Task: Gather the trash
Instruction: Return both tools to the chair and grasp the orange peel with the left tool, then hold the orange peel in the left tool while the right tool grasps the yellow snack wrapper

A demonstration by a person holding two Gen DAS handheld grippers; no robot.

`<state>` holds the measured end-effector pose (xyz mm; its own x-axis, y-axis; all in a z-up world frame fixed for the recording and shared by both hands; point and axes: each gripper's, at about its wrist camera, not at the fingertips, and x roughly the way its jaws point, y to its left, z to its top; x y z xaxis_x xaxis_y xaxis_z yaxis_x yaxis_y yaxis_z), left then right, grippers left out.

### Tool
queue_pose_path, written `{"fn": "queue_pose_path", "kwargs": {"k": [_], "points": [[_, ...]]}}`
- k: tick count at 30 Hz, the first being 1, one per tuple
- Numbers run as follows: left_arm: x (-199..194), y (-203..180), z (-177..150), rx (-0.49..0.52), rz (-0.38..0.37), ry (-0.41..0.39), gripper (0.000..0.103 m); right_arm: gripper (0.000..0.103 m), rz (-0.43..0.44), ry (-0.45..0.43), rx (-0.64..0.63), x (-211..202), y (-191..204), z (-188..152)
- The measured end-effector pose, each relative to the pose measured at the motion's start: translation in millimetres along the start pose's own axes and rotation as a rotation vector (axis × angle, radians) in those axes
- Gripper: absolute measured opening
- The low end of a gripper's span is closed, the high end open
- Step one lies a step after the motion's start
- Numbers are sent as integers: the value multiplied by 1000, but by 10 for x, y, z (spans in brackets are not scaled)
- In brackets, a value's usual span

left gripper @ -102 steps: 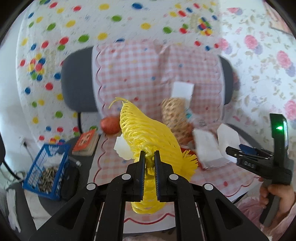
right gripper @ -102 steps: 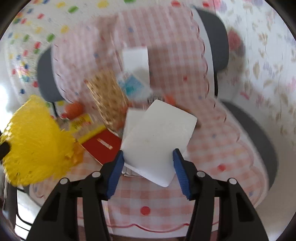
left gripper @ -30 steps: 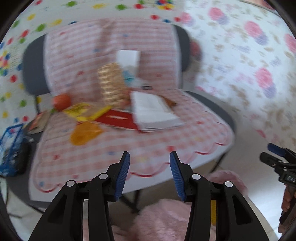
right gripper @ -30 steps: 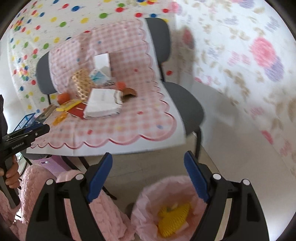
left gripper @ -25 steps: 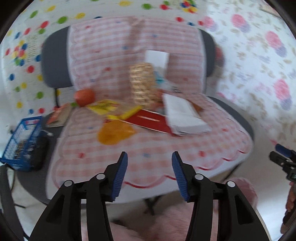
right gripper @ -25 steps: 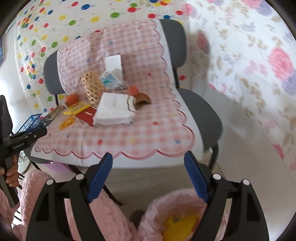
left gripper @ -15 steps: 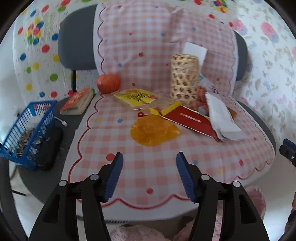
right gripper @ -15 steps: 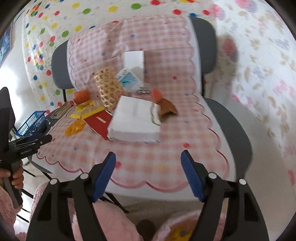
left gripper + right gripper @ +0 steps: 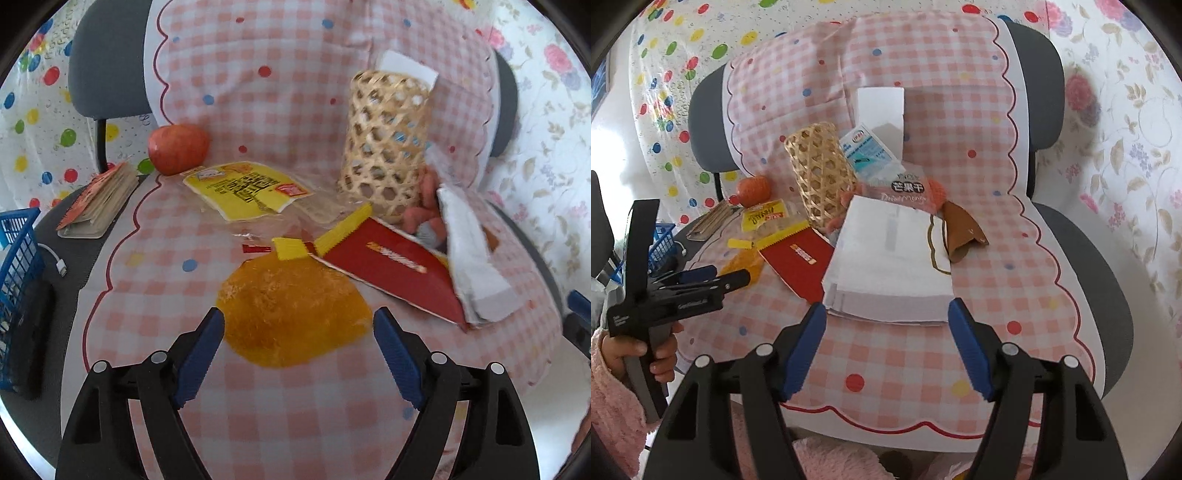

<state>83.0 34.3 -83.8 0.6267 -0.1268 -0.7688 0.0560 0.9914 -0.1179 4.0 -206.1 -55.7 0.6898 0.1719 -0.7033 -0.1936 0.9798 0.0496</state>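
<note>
Trash lies on a pink checked cloth [image 9: 155, 295] over a chair seat. My left gripper [image 9: 299, 332] is open, its fingers either side of a flat orange wrapper [image 9: 291, 317], just before it. A red and yellow packet [image 9: 391, 266], a yellow wrapper [image 9: 247, 188] and a white folded paper [image 9: 472, 258] lie beyond. My right gripper [image 9: 886, 325] is open and empty just before the white folded paper [image 9: 890, 258]. The left gripper also shows in the right wrist view [image 9: 701, 280], over the orange wrapper [image 9: 742, 264].
A woven basket cup [image 9: 388, 144] stands upright at the back, an apple [image 9: 179, 147] to its left. A small book [image 9: 99, 199] and a blue basket [image 9: 14, 266] sit left of the cloth. A mango snack bag [image 9: 905, 190] and a brown scrap [image 9: 960, 229] lie behind the paper.
The yellow net I held is now in the pink bin on the floor. Both grippers have swung back from the bin to the chair and closed in on the trash, both open.
</note>
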Motion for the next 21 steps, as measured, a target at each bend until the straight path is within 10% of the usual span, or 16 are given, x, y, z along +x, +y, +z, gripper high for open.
{"fn": "queue_pose_path", "kwargs": {"k": [4,10,21], "points": [[33,41,-4,-18,1,8,69,68,-3,14,2,38,-10,-48],[-57,175,-32,-42,-18,-7,11,68,3,12,-1,10,11,-74],[-841,475,-277,-59,6,-101,7,70,38,11,-62,5,240,-22]]}}
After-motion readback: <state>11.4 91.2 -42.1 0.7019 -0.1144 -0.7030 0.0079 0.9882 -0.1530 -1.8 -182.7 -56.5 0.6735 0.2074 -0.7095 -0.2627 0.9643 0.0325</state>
